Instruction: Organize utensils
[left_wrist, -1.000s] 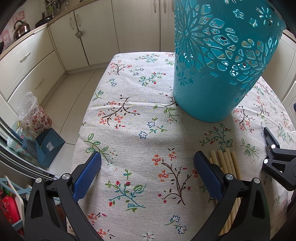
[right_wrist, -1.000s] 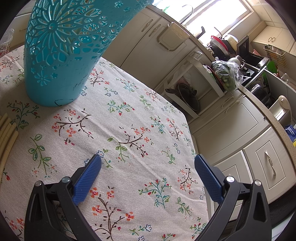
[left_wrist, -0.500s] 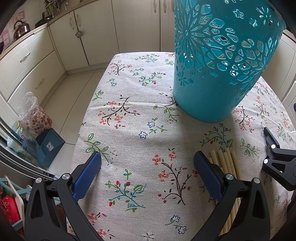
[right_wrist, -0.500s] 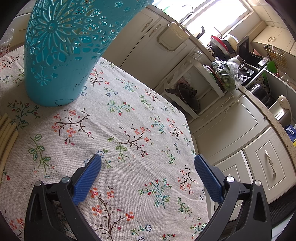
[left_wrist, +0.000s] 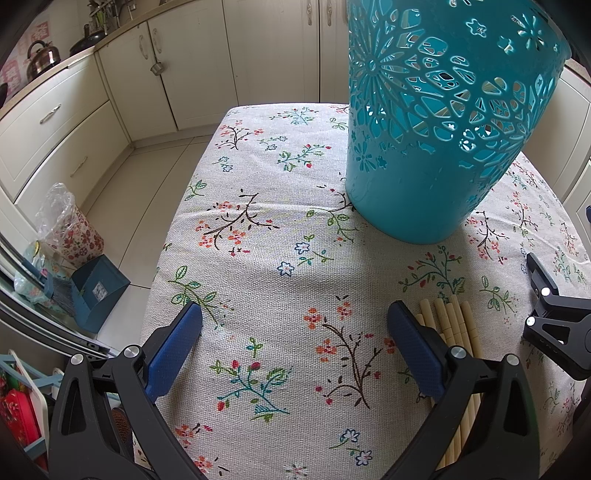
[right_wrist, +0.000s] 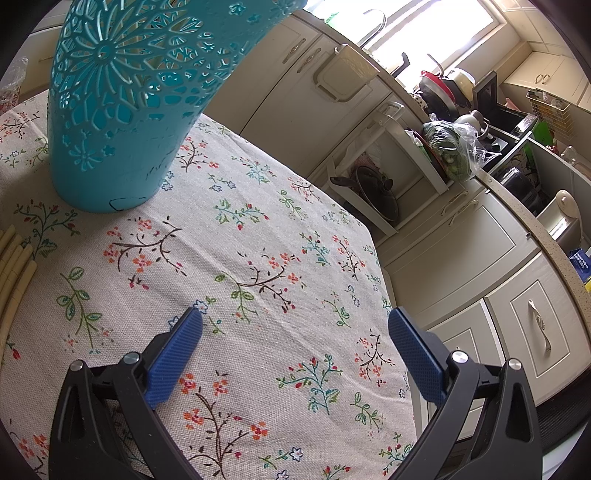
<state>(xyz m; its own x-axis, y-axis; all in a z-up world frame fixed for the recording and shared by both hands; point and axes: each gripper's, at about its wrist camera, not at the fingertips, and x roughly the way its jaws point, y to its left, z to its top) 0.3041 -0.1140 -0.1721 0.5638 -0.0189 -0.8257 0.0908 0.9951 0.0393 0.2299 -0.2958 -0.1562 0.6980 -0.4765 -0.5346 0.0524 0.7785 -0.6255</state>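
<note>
Both grippers (left_wrist: 294, 345) (right_wrist: 295, 345) unmoved, agape.

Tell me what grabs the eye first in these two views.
A tall teal basket with cut-out flower patterns stands on the floral tablecloth, dominating both views. Nearer the camera, a bundle of pale chopsticks lies flat on the cloth, between the open left gripper and the open right gripper.

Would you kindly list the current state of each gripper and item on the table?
Left gripper: open, empty, above the tablecloth.
Right gripper: open, empty.
Teal basket: upright on the tablecloth.
Chopsticks: lying bundled on the cloth, not gripped, beside the left gripper's right finger.
</note>
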